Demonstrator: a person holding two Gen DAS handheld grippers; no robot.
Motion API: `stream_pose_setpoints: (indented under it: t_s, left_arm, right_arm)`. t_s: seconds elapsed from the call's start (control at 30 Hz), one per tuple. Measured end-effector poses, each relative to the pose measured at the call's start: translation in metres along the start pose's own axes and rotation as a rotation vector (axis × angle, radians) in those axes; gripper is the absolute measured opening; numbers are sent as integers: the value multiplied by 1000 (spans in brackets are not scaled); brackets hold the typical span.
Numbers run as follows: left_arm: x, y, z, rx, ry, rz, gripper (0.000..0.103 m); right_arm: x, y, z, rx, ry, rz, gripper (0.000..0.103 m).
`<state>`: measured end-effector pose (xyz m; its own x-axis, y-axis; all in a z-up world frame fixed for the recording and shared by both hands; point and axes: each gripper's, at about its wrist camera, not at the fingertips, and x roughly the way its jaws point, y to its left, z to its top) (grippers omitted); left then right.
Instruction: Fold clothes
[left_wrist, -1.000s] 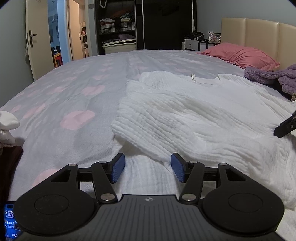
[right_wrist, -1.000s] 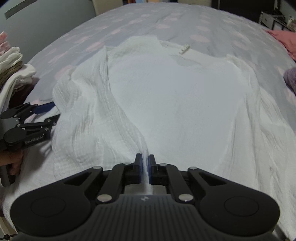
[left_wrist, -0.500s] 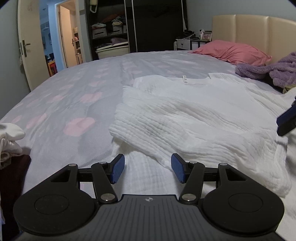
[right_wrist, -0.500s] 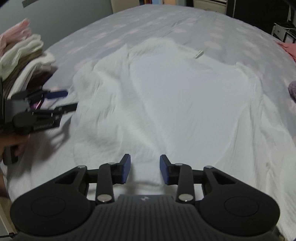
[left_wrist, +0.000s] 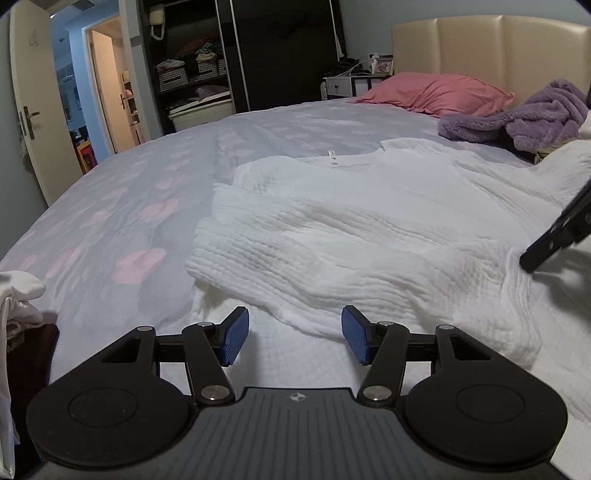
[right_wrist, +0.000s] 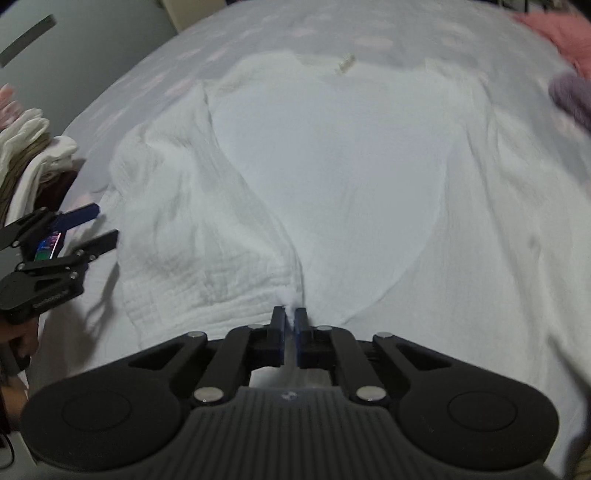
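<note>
A white crinkled garment lies spread on the bed, its left side folded over onto the body. My left gripper is open just short of the folded edge, nothing between its blue pads. It also shows at the left of the right wrist view, held by a hand. My right gripper is shut on a pinch of the white garment's near hem where the fold ends. The right gripper's finger enters the left wrist view at the right edge.
The grey bedsheet with pink blotches stretches left and far. A pink pillow and a purple fleece lie by the headboard. A stack of folded clothes sits at the bed's left edge. Wardrobe shelves and an open door stand behind.
My right gripper, open half a second ago, has shut on the garment's near hem. The left gripper stays open and has barely moved.
</note>
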<state>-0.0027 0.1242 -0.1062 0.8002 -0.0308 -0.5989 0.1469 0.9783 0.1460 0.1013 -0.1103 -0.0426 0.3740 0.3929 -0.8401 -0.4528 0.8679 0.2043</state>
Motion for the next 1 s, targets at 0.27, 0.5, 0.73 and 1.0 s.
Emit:
stream_pose_setpoints:
  t_s: [0.27, 0.5, 0.73, 1.0]
  left_arm:
    - [2, 4, -2, -13, 5, -2, 54]
    - [5, 4, -5, -12, 13, -7, 54]
    - [8, 3, -9, -10, 23, -11, 54]
    - [9, 3, -4, -19, 5, -19, 54]
  right_arm:
    - [-13, -18, 17, 0, -22, -122, 6]
    - [4, -16, 9, -16, 69, -198, 26]
    - [-10, -3, 25, -47, -63, -181, 32]
    - [8, 34, 44, -150, -90, -99, 33]
